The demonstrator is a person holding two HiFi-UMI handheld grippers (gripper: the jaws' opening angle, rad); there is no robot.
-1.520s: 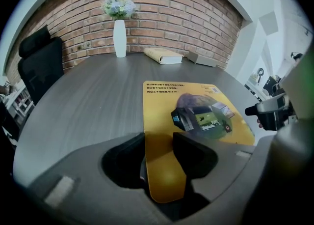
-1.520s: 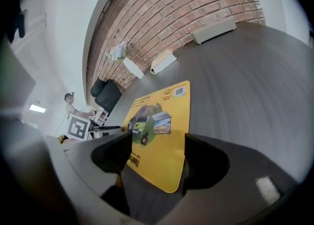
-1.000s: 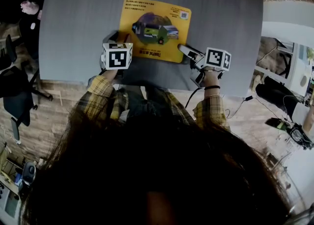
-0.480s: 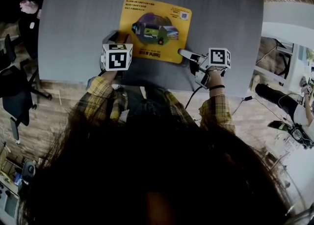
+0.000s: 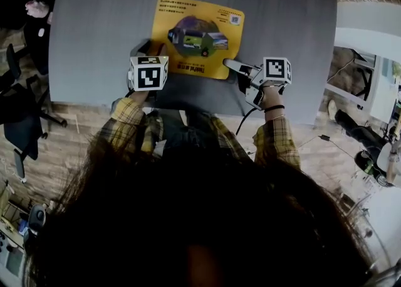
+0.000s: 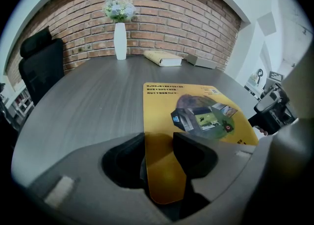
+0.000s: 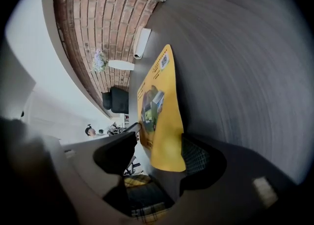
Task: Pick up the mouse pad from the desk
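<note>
The yellow mouse pad (image 5: 197, 38) lies on the grey desk (image 5: 94, 41) with a printed picture at its middle. My left gripper (image 5: 150, 47) stands at the pad's near left corner. In the left gripper view the jaws (image 6: 159, 143) are half apart astride that corner of the pad (image 6: 196, 106): one is beside its edge, the other over it. My right gripper (image 5: 230, 63) is at the near right corner, open. In the right gripper view the pad (image 7: 159, 101) rests against the meshed jaw, with a gap to the other (image 7: 159, 140).
A white vase with flowers (image 6: 120, 37), a book (image 6: 163, 58) and a grey box (image 6: 201, 61) stand at the desk's far side by a brick wall. A black chair (image 6: 41, 67) stands at the left. The desk's front edge (image 5: 188, 109) runs just behind both grippers.
My right gripper has rolled a little and edged towards the pad's near right corner. My left gripper and the pad have stayed where they were.
</note>
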